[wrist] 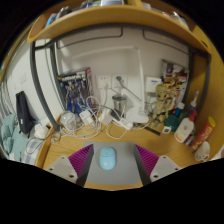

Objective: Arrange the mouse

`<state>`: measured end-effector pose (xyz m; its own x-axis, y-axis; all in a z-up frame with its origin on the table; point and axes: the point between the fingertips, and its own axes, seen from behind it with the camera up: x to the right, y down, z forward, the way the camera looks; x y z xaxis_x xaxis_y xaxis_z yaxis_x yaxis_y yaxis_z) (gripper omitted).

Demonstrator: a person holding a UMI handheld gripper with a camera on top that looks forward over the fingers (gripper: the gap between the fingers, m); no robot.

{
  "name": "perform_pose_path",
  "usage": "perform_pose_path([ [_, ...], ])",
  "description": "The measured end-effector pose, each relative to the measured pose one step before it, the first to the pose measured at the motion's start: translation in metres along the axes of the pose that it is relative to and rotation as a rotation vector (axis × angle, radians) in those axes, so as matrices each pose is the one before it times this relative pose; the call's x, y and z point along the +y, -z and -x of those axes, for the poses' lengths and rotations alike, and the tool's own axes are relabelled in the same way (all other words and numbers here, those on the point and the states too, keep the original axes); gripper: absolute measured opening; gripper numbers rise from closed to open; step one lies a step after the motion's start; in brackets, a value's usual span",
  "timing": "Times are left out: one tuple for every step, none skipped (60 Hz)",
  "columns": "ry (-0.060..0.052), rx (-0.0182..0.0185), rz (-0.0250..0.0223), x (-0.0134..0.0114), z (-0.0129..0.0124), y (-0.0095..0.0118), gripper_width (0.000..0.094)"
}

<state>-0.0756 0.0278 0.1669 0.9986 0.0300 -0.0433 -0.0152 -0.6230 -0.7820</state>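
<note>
A light blue mouse (107, 158) lies on a grey mouse mat (112, 172) on the wooden desk. It rests between my gripper's (110, 162) two fingers, with a clear gap on each side. The magenta pads (70, 163) stand apart at the mat's left and right edges, so the gripper is open. The mouse points away from me, toward the back of the desk.
Beyond the mat the desk (150, 140) is crowded: tangled white cables (85, 120), a black object (24, 108) at the left, bottles and small containers (190, 128) at the right. A white wall and a wooden shelf (110, 22) rise behind.
</note>
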Motion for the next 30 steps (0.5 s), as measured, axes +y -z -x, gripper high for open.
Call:
perform_pose_path([
  [-0.0037,0.00109,0.00009,-0.00396,-0.00331,0.00956,0.0782],
  [-0.0033,0.00103,-0.00299,-0.00285,-0.00267,0.00918,0.0781],
  [-0.0027,-0.00125,-0.00450,-0.00317,-0.00214,0.00881,0.0781],
  [-0.0017,-0.00186,-0.00701,-0.00308,-0.00165,0.00829,0.0782],
  [-0.0008,-0.00210,-0.00654,-0.00284,-0.00173,0.00815,0.0782],
  [-0.0002,0.00103,-0.00650,-0.00161,-0.00174,0.00805,0.0784],
  [0.0003,0.00073,0.00112,-0.00190,-0.00284,0.00718,0.0785],
  [0.0002,0.00299,-0.00087,-0.00108,-0.00263,0.00723,0.0786],
  [0.0005,0.00272,-0.00197,-0.00092,-0.00266,0.00686,0.0787],
  [0.0012,0.00364,-0.00542,-0.00040,-0.00217,0.00664,0.0786],
  [0.0007,0.00264,-0.00298,-0.00065,-0.00235,0.00585,0.0785],
  [0.0015,0.00063,0.00011,-0.00063,-0.00329,0.00640,0.0784],
  [0.0000,0.00100,-0.00063,-0.00044,-0.00256,0.00593,0.0785],
  [-0.0007,0.00007,-0.00186,-0.00023,-0.00223,0.00575,0.0787],
  [-0.0004,-0.00062,-0.00295,-0.00044,-0.00221,0.00562,0.0787],
  [-0.0006,-0.00124,-0.00406,-0.00045,-0.00209,0.00543,0.0785],
  [-0.0005,-0.00209,-0.00521,-0.00066,-0.00189,0.00513,0.0785],
  [-0.0013,-0.00164,-0.00627,-0.00046,-0.00208,0.00541,0.0784],
  [-0.0005,-0.00156,-0.00555,-0.00092,-0.00242,0.00482,0.0786],
  [-0.0009,-0.00043,-0.00443,-0.00107,-0.00227,0.00458,0.0784],
  [-0.0003,0.00008,-0.00375,-0.00056,-0.00233,0.00478,0.0783],
  [-0.0002,0.00024,-0.00523,0.00077,-0.00203,0.00382,0.0784],
  [-0.0005,0.00011,-0.00253,-0.00013,-0.00222,0.00414,0.0786],
  [-0.0002,0.00071,-0.00226,0.00018,-0.00214,0.00408,0.0784],
  [-0.0001,0.00077,-0.00310,0.00016,-0.00233,0.00396,0.0784],
  [0.0007,0.00102,-0.00397,0.00017,-0.00221,0.00381,0.0783],
  [0.0015,0.00158,-0.00318,0.00052,-0.00259,0.00318,0.0783],
  [0.0022,0.00183,-0.00246,0.00065,-0.00264,0.00324,0.0783],
  [0.0029,0.00305,-0.00113,0.00023,-0.00280,0.00350,0.0785],
  [0.0032,0.00146,-0.00102,0.00080,-0.00264,0.00316,0.0784],
])
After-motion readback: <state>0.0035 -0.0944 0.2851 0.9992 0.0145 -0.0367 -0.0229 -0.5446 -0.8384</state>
